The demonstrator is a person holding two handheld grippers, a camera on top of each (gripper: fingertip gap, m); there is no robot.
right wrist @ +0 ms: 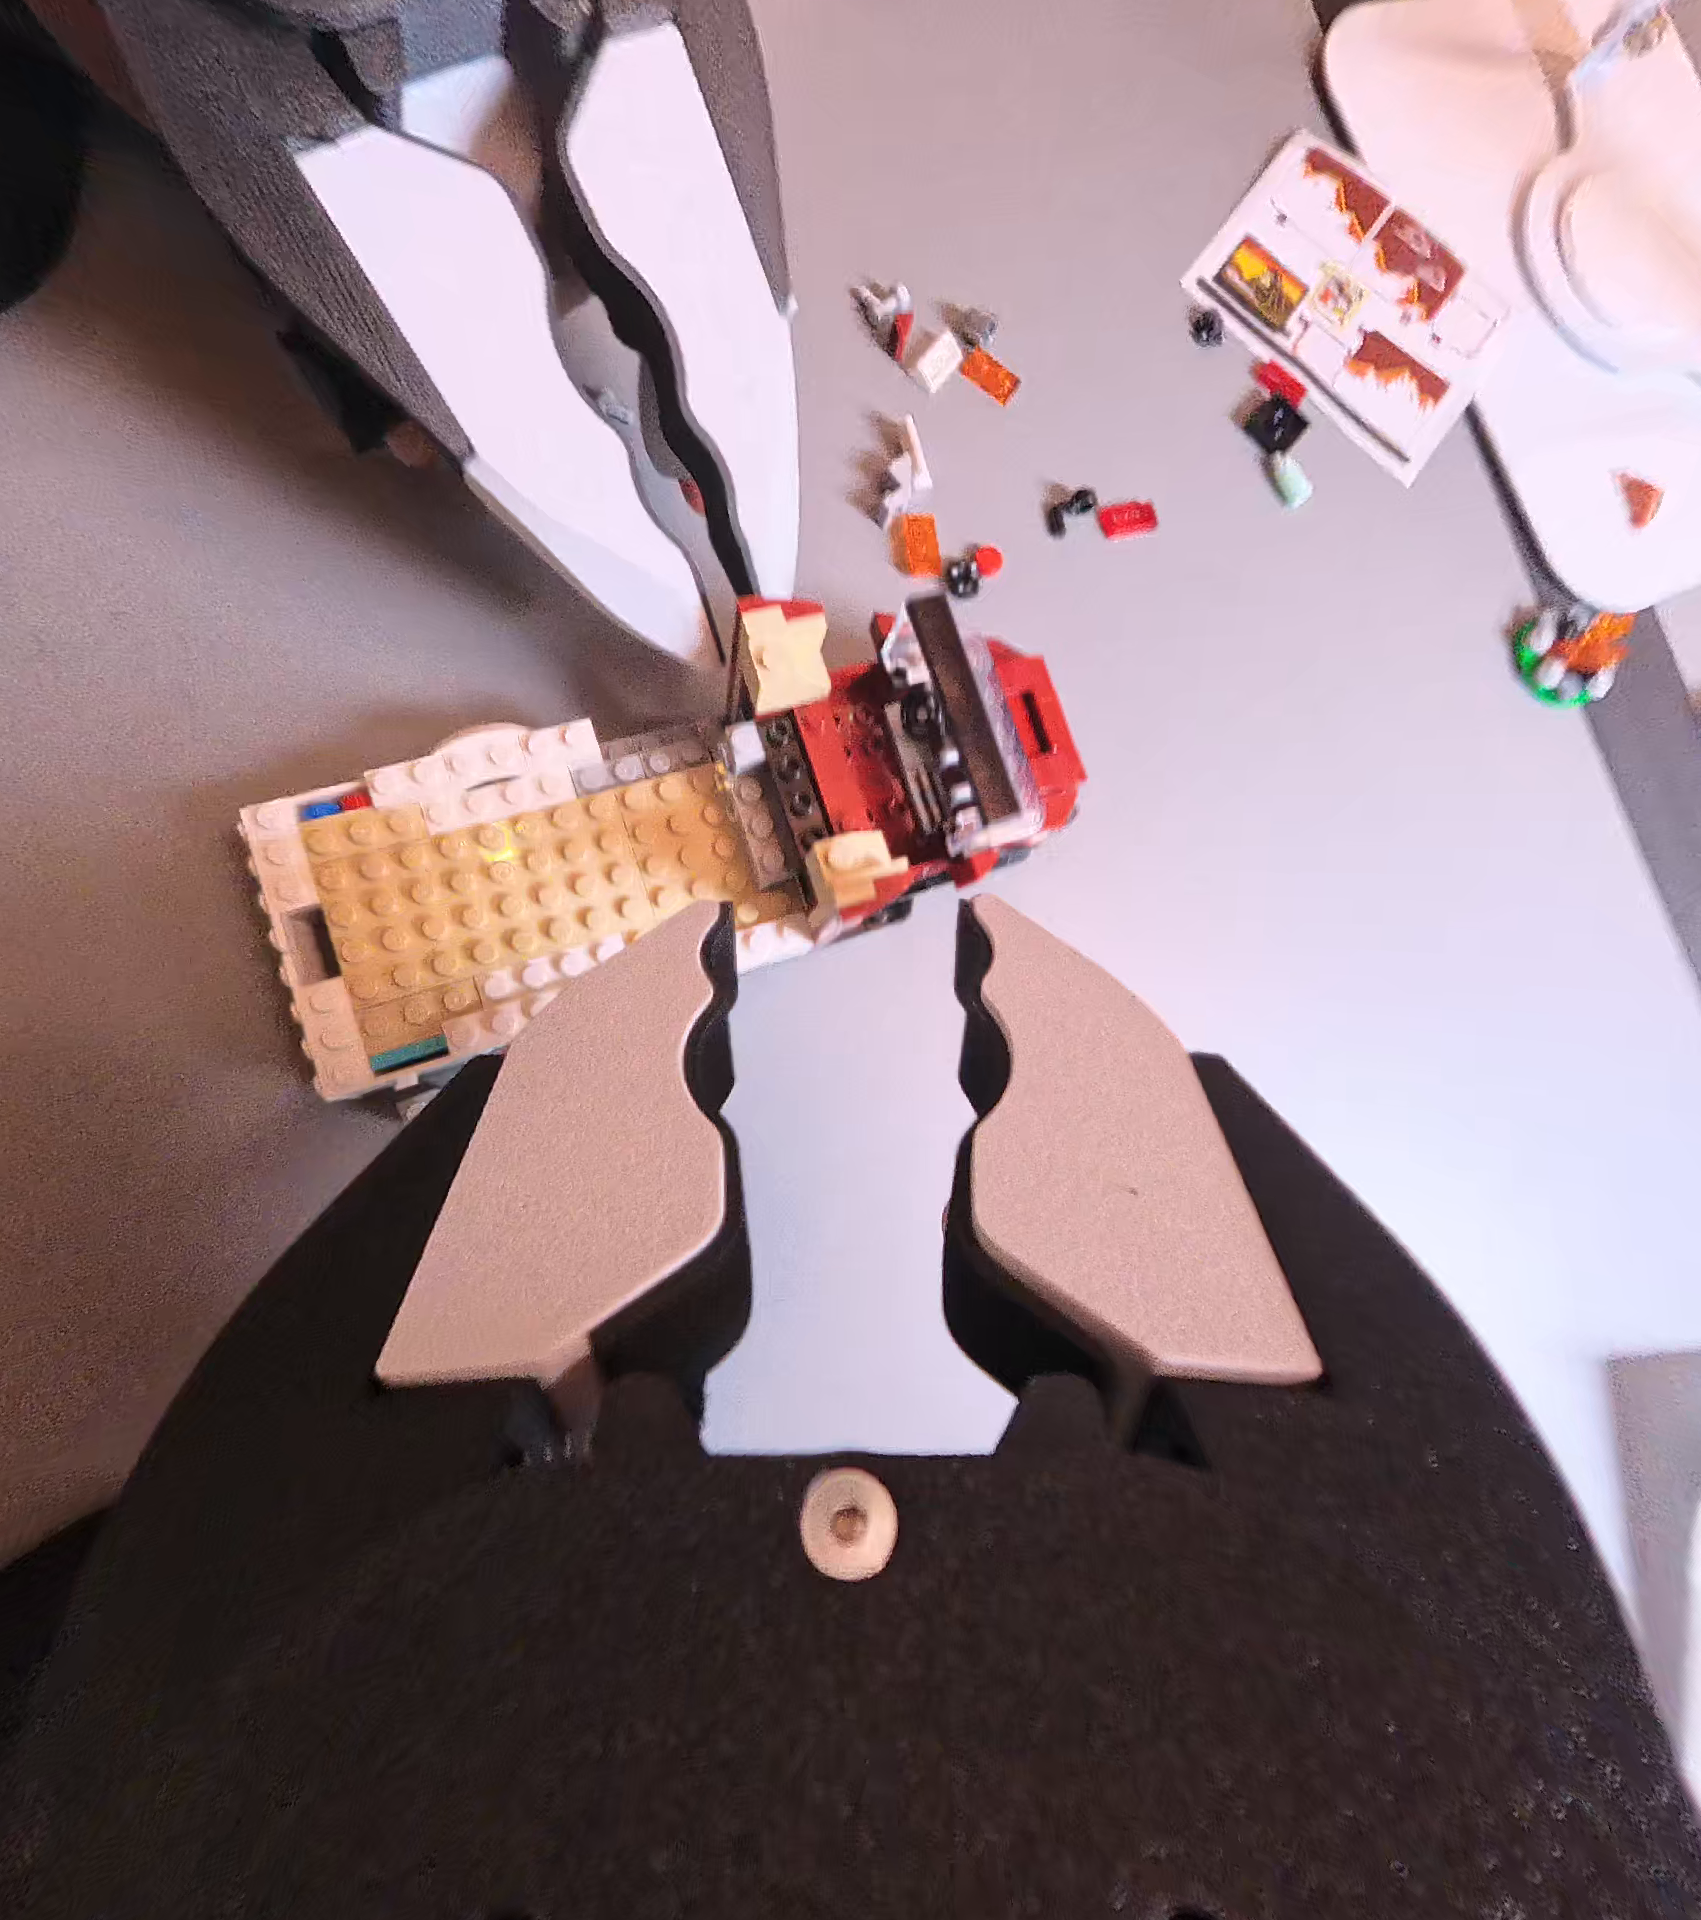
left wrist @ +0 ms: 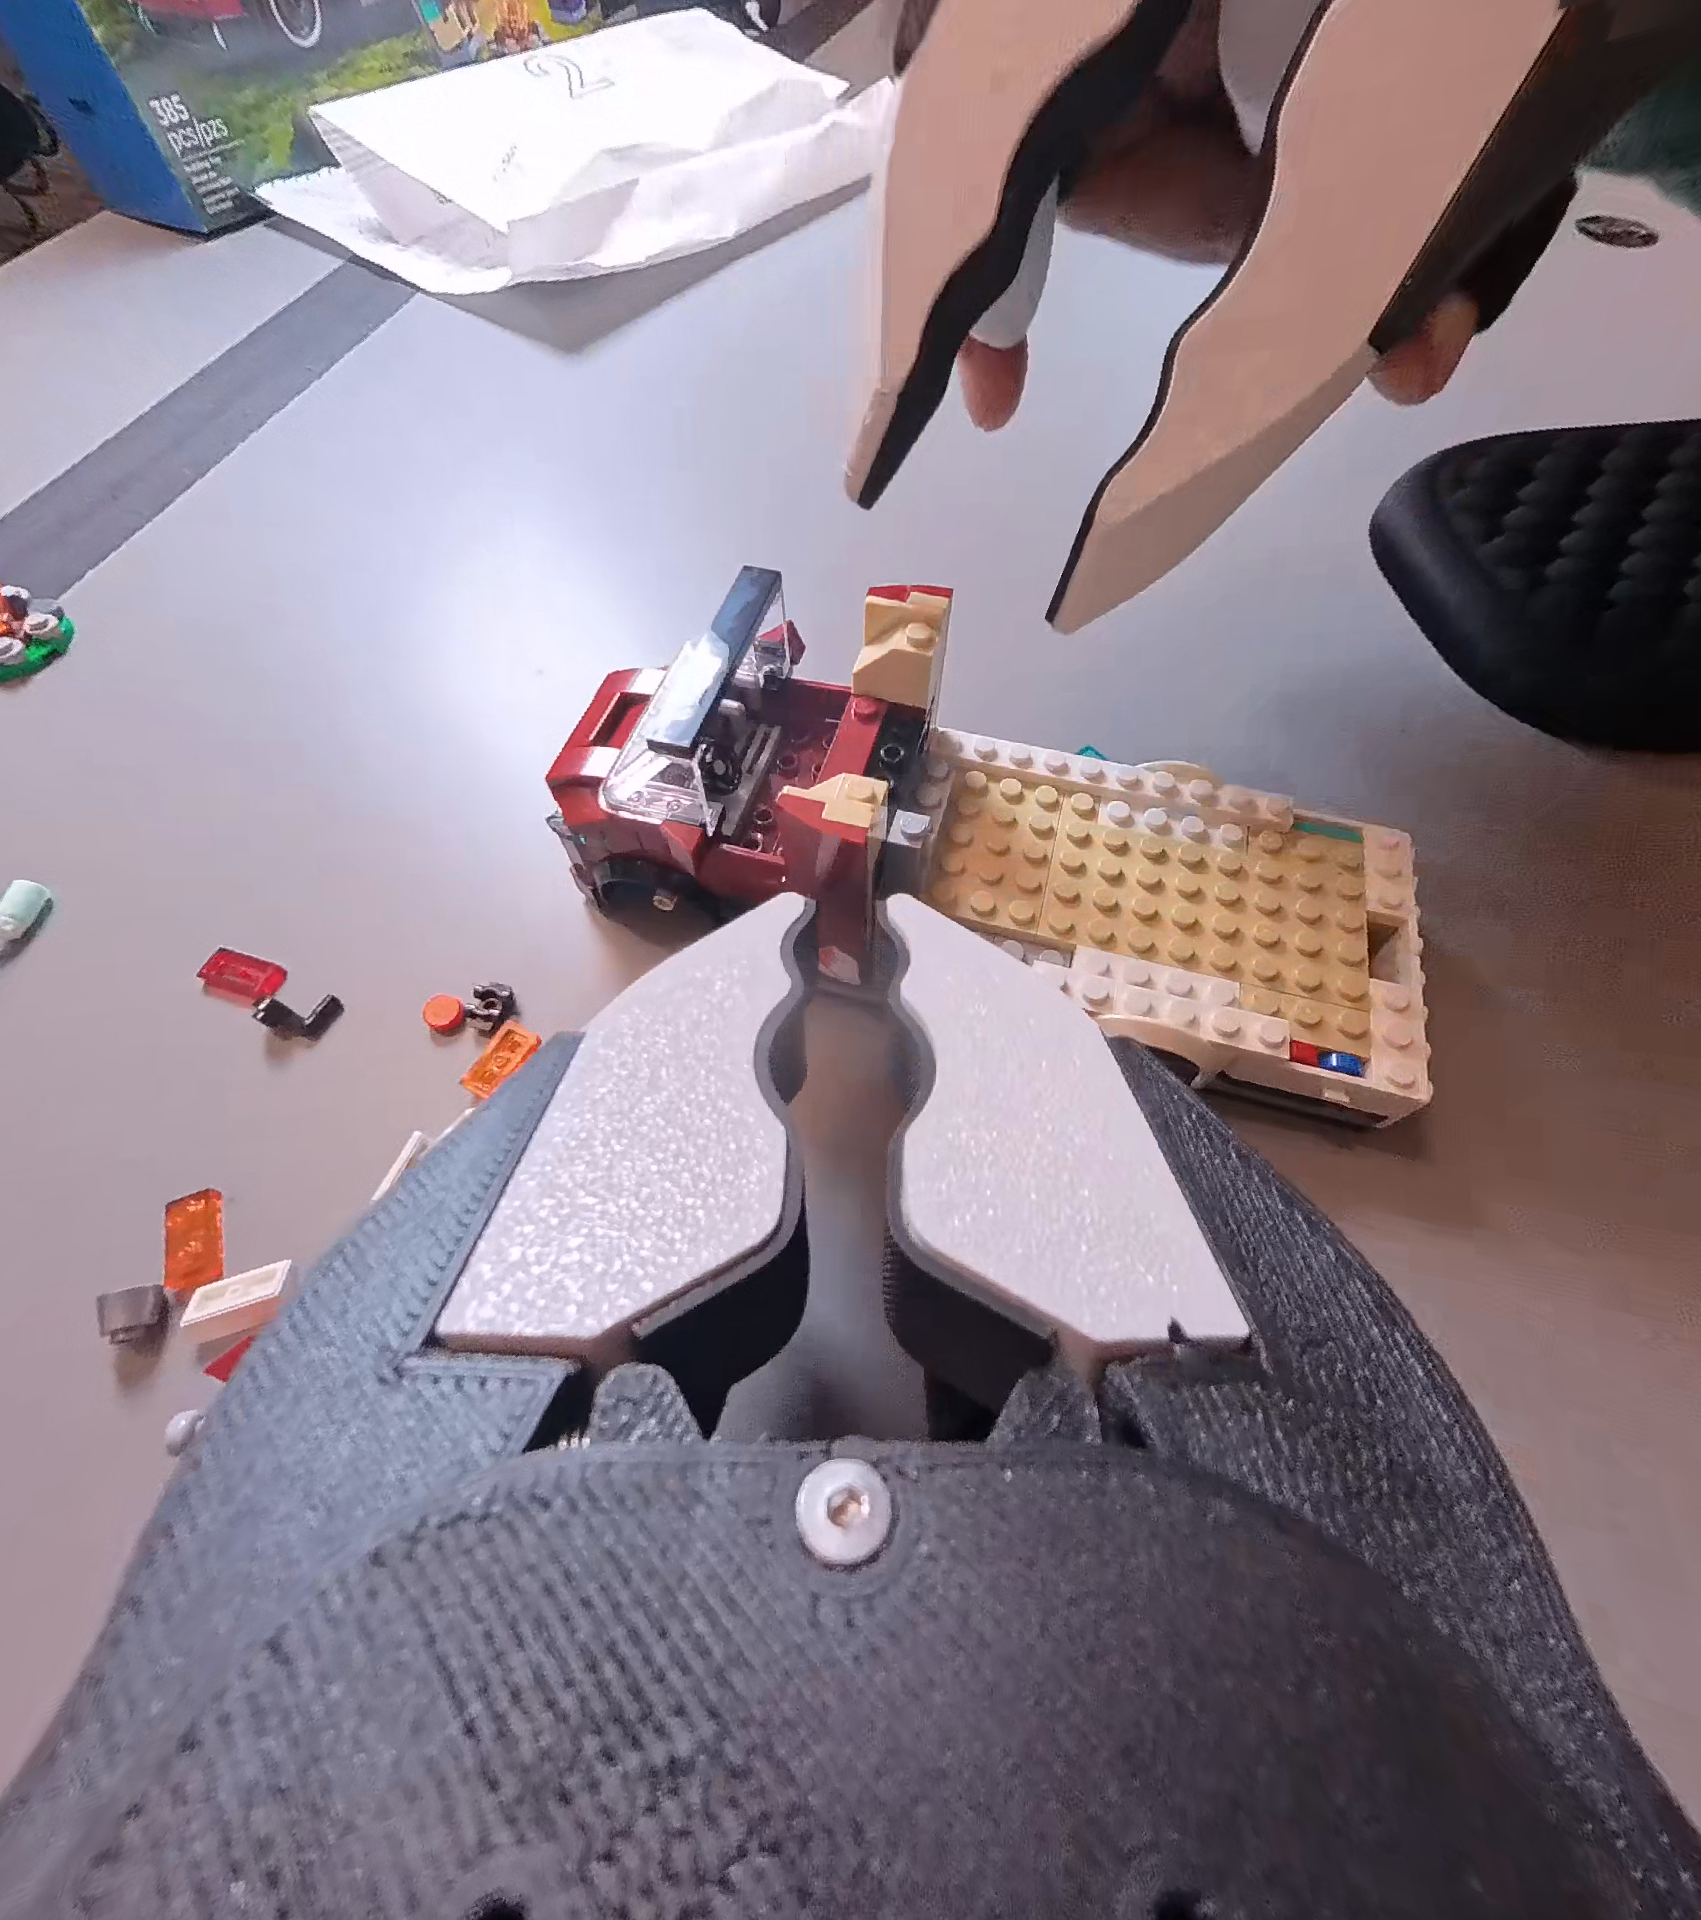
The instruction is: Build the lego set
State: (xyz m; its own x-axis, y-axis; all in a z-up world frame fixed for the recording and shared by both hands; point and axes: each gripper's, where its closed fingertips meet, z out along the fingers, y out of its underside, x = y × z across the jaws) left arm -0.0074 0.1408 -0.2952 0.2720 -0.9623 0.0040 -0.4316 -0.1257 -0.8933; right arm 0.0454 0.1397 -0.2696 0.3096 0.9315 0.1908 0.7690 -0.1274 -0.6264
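Your left gripper (left wrist: 848, 935) pinches the red pillar behind the cab of the lego truck (left wrist: 981, 862), steadying it on the table (left wrist: 358, 727), presumably so your right gripper (right wrist: 841, 914) (jaws apart, empty) can add a piece.

Truck bed (left wrist: 1168, 883): studded top bare, open from above.
Cab (left wrist: 721, 769): raised windscreen (left wrist: 711, 675) and tan pillars block its top.
Left gripper (left wrist: 848, 935): closed on the near pillar, blocks that side.
Loose pieces (left wrist: 285, 997): clutter table (left wrist: 306, 727) left of the cab.
Right gripper (left wrist: 960, 540): above, jaws apart.
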